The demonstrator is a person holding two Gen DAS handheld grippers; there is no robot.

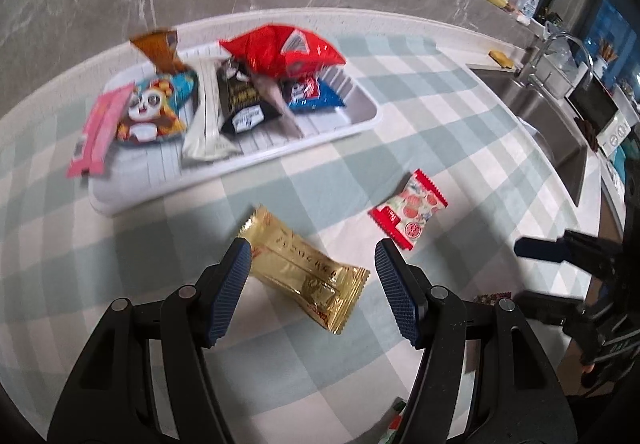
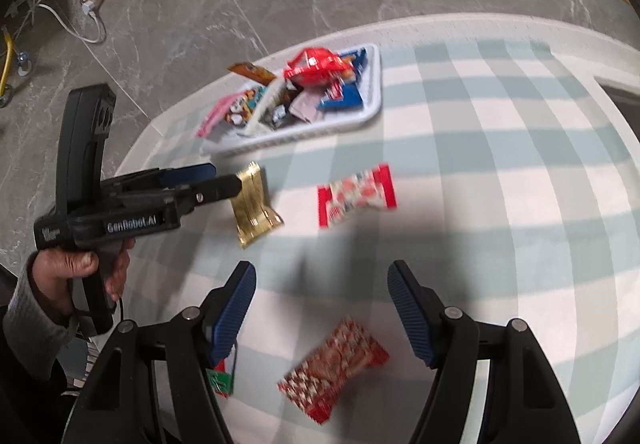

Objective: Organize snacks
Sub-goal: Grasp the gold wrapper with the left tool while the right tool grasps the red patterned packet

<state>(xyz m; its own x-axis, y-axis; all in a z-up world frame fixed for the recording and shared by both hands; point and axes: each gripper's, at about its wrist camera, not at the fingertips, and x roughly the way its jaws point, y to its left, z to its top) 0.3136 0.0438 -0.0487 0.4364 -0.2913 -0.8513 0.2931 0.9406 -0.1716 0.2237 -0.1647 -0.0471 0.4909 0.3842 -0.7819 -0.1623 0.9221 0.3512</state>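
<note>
Gold packet (image 1: 306, 276) lies flat on the checked tablecloth (image 1: 460, 116), just in front of the white tray (image 1: 352, 130). Its long axis runs diagonally in the L wrist view, from upper left to lower right, crimped ends at both tips. L gripper (image 1: 312, 260) hangs over it with fingers spread; the packet sits between the 2 blue pads (image 1: 226, 296), near the left one, but contact can't be told. Red-and-white packet (image 1: 408, 210) lies just to the right, long axis tilted the other way, apart from the gold one.

R wrist view shows what the L doesn't: the L gripper (image 2: 224, 180) from the side, held by a hand (image 2: 80, 268) in a grey sleeve, tips over the gold packet's (image 2: 256, 210) far end. R gripper (image 2: 322, 296) has fingers spread with nothing gripped; a red patterned packet (image 2: 334, 366) lies below between them, long axis diagonal, and a small green-and-red packet (image 2: 219, 380) by the left finger.

Tray holds approx. 8 mixed snacks, a red bag (image 1: 280, 50) on top.
</note>
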